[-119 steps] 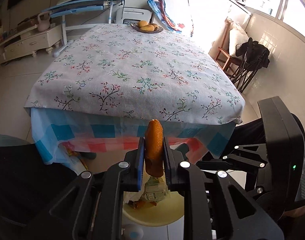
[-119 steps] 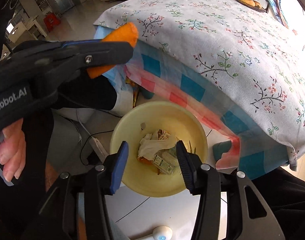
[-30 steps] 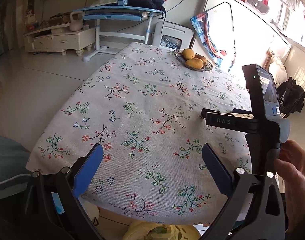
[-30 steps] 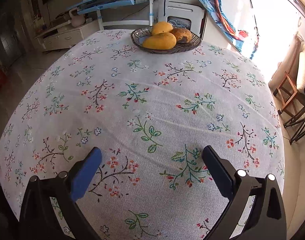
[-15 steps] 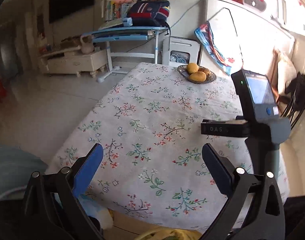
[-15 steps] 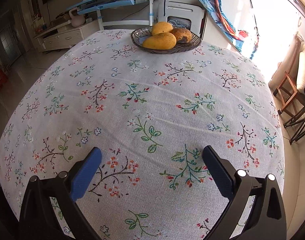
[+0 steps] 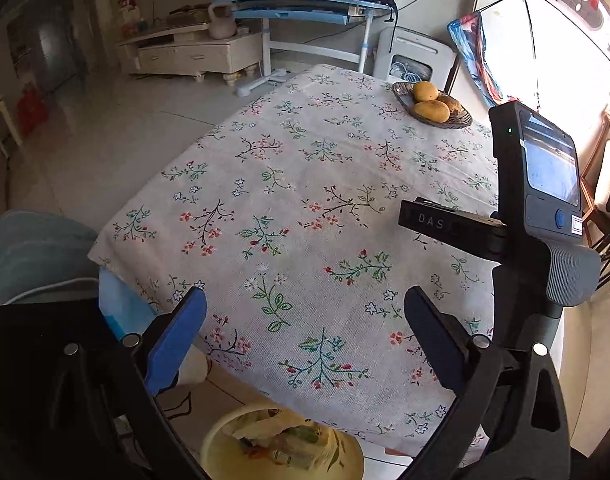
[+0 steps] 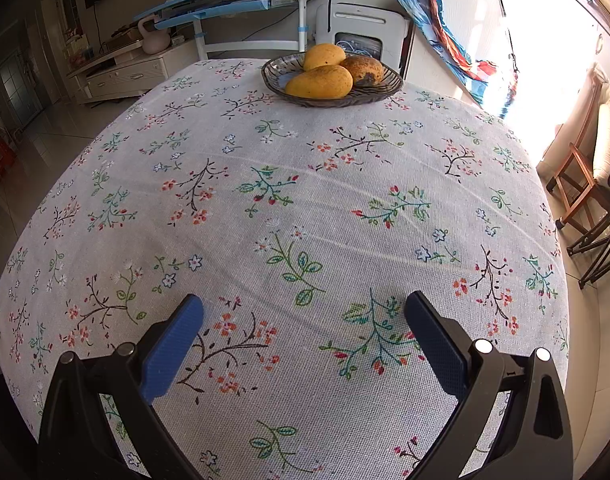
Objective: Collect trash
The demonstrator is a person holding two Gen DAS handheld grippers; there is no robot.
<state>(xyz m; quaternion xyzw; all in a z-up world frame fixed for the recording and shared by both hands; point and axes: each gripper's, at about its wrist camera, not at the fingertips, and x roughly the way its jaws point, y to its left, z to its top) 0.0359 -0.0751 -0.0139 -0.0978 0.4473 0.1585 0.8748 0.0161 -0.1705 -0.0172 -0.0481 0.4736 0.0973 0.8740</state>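
1. The left tongs [image 7: 305, 332] stand wide apart with nothing between the blue pads, hovering over the near edge of the desk [image 7: 305, 184] with its floral cloth.
2. Only the left wrist view shows the yellow trash bowl [image 7: 281, 446] on the floor below the desk's near edge; paper scraps and other bits lie inside it.
3. The same view alone shows the right tool's body [image 7: 545, 208] from the side, with its screen and the letters "DAS", raised over the desk's right part.
4. The right tongs [image 8: 303, 340] are likewise wide apart and empty, over the cloth.
5. The right wrist view gives the clearer look at the fruit dish [image 8: 333, 94] at the desk's far end, holding three mangoes.
6. Four seconds ago the left tongs clamped an orange piece above the bowl; now they are parted and that piece is gone from them.
7. Then both views looked down at the bowl; now both face across the desk top.
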